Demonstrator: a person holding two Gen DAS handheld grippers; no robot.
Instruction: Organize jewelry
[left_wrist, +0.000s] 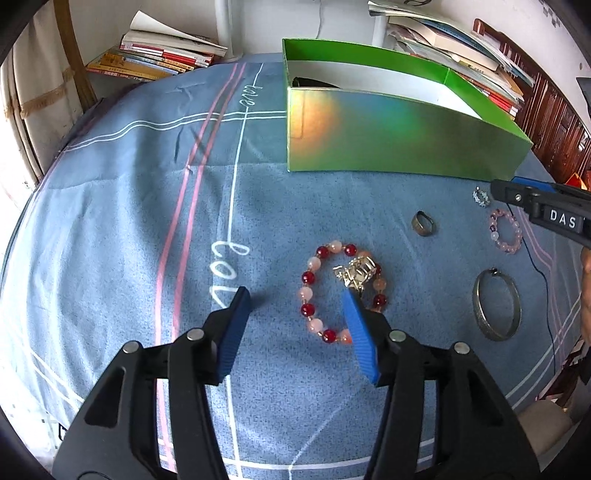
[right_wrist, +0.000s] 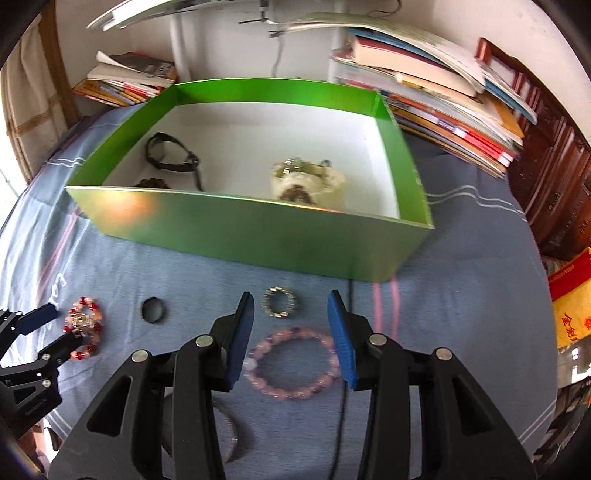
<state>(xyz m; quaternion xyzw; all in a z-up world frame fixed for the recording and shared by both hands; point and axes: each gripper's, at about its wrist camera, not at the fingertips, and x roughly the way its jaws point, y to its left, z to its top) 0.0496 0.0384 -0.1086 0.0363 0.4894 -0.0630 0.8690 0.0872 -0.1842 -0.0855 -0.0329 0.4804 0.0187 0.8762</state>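
A green box (left_wrist: 399, 133) (right_wrist: 258, 225) stands on the blue cloth; inside it lie a black strap (right_wrist: 168, 153), a cream piece (right_wrist: 306, 181) and a dark piece (right_wrist: 151, 182). A red and pink bead bracelet (left_wrist: 334, 291) (right_wrist: 84, 328) with a gold charm (left_wrist: 356, 275) lies before my open left gripper (left_wrist: 295, 295) (right_wrist: 55, 325), whose right finger overlaps it. My open right gripper (right_wrist: 291, 299) (left_wrist: 496, 190) hovers over a pale pink bead bracelet (right_wrist: 295, 363) (left_wrist: 506, 230). A silver ring (right_wrist: 280, 302) (left_wrist: 481, 195), a dark ring (right_wrist: 152, 310) (left_wrist: 423, 223) and a metal bangle (left_wrist: 496, 304) (right_wrist: 231, 435) lie nearby.
Stacks of books stand behind the box at left (left_wrist: 159, 51) (right_wrist: 125, 79) and right (left_wrist: 461, 48) (right_wrist: 436, 92). A thin black cable (right_wrist: 347, 387) (left_wrist: 546, 288) runs over the cloth. A dark wooden cabinet (right_wrist: 554, 177) is at the right. A red and yellow bag (right_wrist: 574, 295) sits by the edge.
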